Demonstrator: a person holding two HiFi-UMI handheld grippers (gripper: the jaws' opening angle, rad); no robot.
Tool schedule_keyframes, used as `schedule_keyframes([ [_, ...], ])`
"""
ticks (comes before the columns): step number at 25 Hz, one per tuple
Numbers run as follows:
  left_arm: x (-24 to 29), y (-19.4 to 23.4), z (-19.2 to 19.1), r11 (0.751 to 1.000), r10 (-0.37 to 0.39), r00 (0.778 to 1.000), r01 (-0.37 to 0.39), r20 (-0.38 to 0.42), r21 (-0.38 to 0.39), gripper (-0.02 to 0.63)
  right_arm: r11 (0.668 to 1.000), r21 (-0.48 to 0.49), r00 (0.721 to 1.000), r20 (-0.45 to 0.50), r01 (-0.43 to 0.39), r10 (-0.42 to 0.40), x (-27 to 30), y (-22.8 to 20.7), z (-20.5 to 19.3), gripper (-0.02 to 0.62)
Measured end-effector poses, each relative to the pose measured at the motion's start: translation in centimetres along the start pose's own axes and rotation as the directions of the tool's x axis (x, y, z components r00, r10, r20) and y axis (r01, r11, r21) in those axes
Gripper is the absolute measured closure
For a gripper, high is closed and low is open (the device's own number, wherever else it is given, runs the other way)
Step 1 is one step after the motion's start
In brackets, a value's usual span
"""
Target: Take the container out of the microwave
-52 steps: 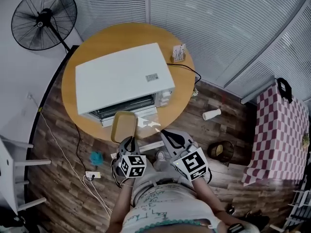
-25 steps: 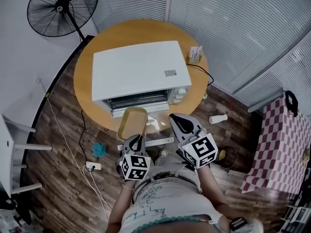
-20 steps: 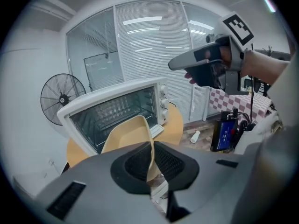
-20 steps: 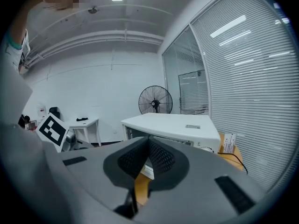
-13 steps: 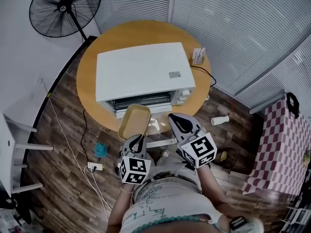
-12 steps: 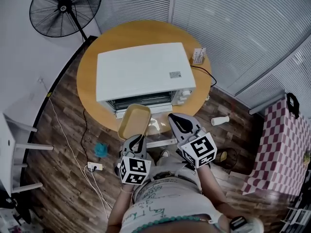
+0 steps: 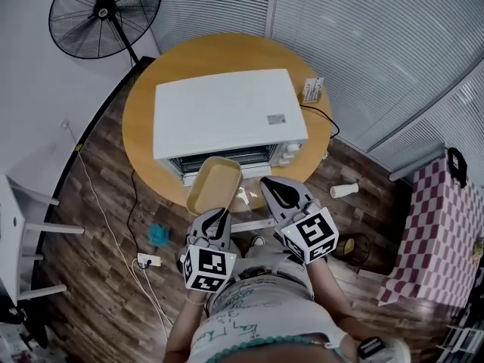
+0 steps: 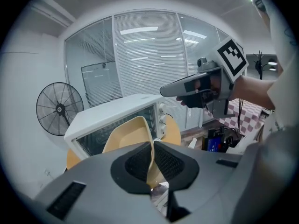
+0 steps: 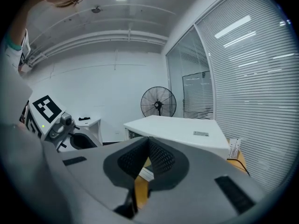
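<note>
Step in hand: the taking-out looks nearly finished. The tan, shallow, oblong plastic container [image 7: 215, 185] hangs in the air, clear of the microwave's open front.
Left hand-held gripper [image 7: 219, 213]: clamped on the near short rim of the container, the thin wall pinched between its two black pads [image 8: 140, 161].
Right hand-held gripper [image 7: 269, 184]: jaws together with nothing between them. It is held to the right of the left one, level with the container's near end and not touching it.
Where the container is: it stretches away from the left hand-held gripper's tips, its far end just short of the white box-shaped microwave [image 7: 227, 112]. It tilts up and away in the left gripper view.
Container contents: the inside shows plain tan, and I judge it empty.
Microwave contents: directly ahead of both hand-held grippers is a dark cavity with a wire rack. Nothing else can be made out in it.
Round wooden counter [image 7: 140, 127]: lies below and beyond the hand-held grippers. Only a narrow bare strip shows between them and the microwave.
Next move, as I judge it: draw the container back fully and keep it level, since it is held by one rim only. Then find a setting-down spot, likely that front strip.
</note>
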State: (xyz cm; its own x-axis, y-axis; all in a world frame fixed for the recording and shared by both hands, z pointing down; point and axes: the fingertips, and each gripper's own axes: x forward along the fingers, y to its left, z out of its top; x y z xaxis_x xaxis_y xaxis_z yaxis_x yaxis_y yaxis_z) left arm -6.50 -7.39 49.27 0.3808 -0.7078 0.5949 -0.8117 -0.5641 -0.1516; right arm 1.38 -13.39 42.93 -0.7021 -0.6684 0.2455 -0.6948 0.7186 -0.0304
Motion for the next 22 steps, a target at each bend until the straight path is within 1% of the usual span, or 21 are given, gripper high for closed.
schedule_keyframes([
  [11, -0.1, 0.2, 2.0, 0.999, -0.03, 0.999, 0.03, 0.041, 0.017, 0.575, 1.0, -0.02, 1.0, 0.026, -0.016, 0.017, 0.5, 0.6, 1.6, 0.603],
  [22, 0.1, -0.4, 2.5, 0.998, -0.049, 0.998, 0.048, 0.039, 0.031, 0.575, 1.0, -0.017, 1.0, 0.016, -0.024, 0.024, 0.1, 0.5, 1.3, 0.603],
])
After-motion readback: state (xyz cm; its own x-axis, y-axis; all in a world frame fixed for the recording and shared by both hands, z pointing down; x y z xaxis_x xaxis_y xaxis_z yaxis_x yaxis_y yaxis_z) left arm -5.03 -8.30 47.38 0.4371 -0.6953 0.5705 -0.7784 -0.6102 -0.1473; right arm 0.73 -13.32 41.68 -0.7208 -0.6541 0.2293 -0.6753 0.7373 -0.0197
